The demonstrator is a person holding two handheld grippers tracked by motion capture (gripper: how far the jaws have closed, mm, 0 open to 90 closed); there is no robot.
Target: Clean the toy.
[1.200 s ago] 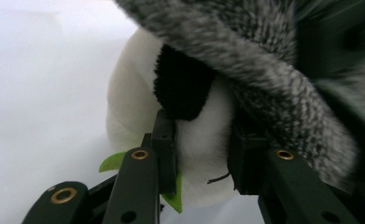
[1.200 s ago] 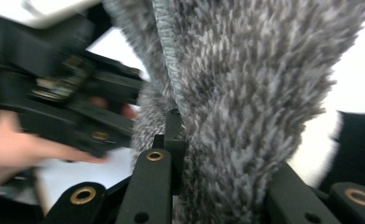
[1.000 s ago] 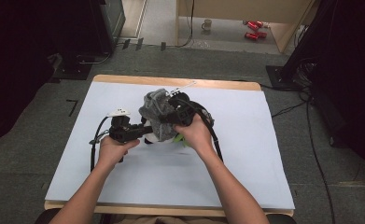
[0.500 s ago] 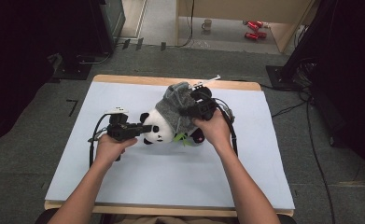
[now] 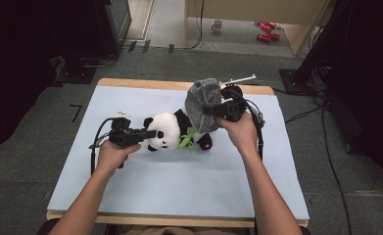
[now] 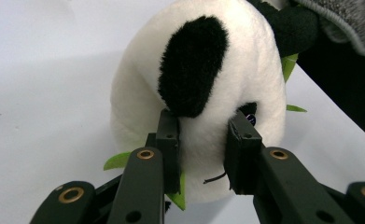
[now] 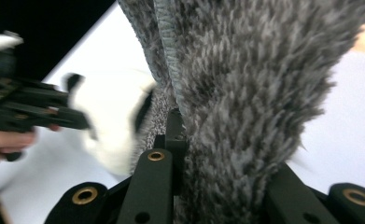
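Note:
A black-and-white panda plush (image 5: 167, 131) lies on its side on the white table (image 5: 179, 186), green leaves (image 5: 189, 142) at its front. My left gripper (image 5: 150, 133) is shut on the panda's head; in the left gripper view the jaws pinch the white fur of the panda (image 6: 199, 84) at my left gripper (image 6: 203, 144). A grey furry hat (image 5: 201, 103) hangs just above the panda's body, held by my right gripper (image 5: 218, 110). In the right gripper view the grey hat (image 7: 255, 93) covers one jaw of my right gripper (image 7: 217, 154), and the panda (image 7: 110, 126) looks blurred behind it.
Black cables (image 5: 95, 147) trail from both grippers across the table. The table's wooden far edge (image 5: 145, 84) lies close behind the hat. A mug (image 5: 217, 24) and red cans (image 5: 265, 32) stand on the floor beyond.
The right gripper has pulled the grey hat off the panda, rightward and toward the far edge, uncovering the plush. The left gripper kept its hold on the head and shifted slightly.

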